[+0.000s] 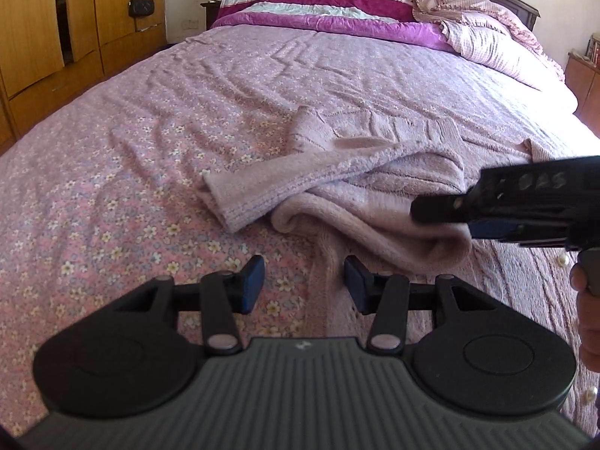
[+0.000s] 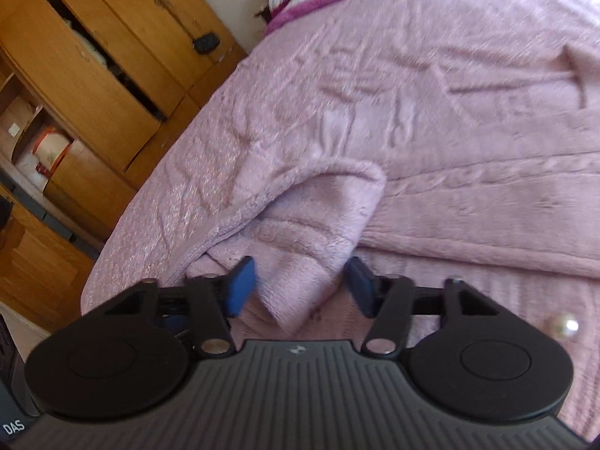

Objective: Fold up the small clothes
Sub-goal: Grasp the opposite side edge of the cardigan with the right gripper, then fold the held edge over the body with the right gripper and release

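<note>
Two grippers hover over one pink knitted cardigan (image 1: 360,183), which lies rumpled on the floral bedsheet (image 1: 112,195), and everything turns on a folded flap of it. In the right wrist view, the right gripper (image 2: 298,287) has its blue pads (image 2: 240,285) spread wide, with a soft fleecy fold of the garment poking up between them at 12 o'clock. The fabric sits inside the gap, but the jaws stand well apart and nothing is pinched yet, so a squeeze looks like the next call. That flap runs from the fingers up toward 1 o'clock, ending in a rounded corner.

Over to the left wrist view: the left gripper (image 1: 303,283) is also spread wide and holding nothing, with a ribbed edge of the cardigan running straight up between its fingertips toward 12 o'clock. The bulk of the garment lies at 1 o'clock from it, its long axis stretching from about 10 o'clock to 3 o'clock across the bed. The right gripper comes in from 3 o'clock here and sits right on the rolled hem, so the right hand looks nearer to the working fold.

Only the left view shows the sleeve (image 1: 262,187) lying loose across the body and the heaped magenta quilt (image 1: 318,3) at 12 o'clock. Only the right view shows cloth between the right pads, and a pearl button (image 2: 561,325) at 3 o'clock.
</note>
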Motion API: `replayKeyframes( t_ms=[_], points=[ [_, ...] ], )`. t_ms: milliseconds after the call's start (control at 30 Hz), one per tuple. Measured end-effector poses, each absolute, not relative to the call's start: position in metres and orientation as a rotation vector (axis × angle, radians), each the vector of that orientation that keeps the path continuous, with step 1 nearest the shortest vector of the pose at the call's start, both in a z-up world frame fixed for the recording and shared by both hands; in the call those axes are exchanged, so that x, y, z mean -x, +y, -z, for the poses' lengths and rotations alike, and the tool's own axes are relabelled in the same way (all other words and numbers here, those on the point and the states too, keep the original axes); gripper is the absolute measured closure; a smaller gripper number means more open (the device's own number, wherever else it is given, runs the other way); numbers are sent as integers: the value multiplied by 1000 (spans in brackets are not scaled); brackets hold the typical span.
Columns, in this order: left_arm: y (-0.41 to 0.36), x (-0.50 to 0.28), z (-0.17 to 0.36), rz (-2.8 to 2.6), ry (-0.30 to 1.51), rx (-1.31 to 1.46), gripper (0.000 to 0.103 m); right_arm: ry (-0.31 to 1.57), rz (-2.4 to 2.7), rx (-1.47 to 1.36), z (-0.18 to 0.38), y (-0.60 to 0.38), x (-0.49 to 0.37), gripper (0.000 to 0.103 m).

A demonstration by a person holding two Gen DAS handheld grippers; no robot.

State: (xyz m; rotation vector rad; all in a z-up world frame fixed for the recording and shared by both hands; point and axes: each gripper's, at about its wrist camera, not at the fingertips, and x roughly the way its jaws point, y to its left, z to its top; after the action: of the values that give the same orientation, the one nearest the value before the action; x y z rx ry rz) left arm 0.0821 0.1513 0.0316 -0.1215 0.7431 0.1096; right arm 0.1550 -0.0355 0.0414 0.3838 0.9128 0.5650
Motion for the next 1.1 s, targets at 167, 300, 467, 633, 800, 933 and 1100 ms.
replayKeyframes(
  t_ms=[167, 300, 467, 633, 800, 933, 1100],
  points=[
    [152, -96, -30, -110, 751, 112, 54, 899, -583, -319, -51, -26, -164, 89],
    [150, -103, -28, -130, 761, 107, 53, 793, -620, -259, -85, -31, -165, 90],
    [146, -103, -25, -123, 755, 70, 51, 617, -556, -40, -122, -43, -148, 90],
    [144, -103, -24, -125, 758, 61, 51, 644, -459, 41, -101, -58, -142, 90],
    [145, -102, -25, -115, 763, 59, 50, 716, -367, 48, -59, -67, -149, 90],
    [147, -100, -29, -115, 780, 76, 50, 729, -352, 11, -35, -71, -156, 89],
    [153, -93, -39, -113, 787, 103, 50, 763, -334, -118, -36, -84, -161, 88]
  ],
)
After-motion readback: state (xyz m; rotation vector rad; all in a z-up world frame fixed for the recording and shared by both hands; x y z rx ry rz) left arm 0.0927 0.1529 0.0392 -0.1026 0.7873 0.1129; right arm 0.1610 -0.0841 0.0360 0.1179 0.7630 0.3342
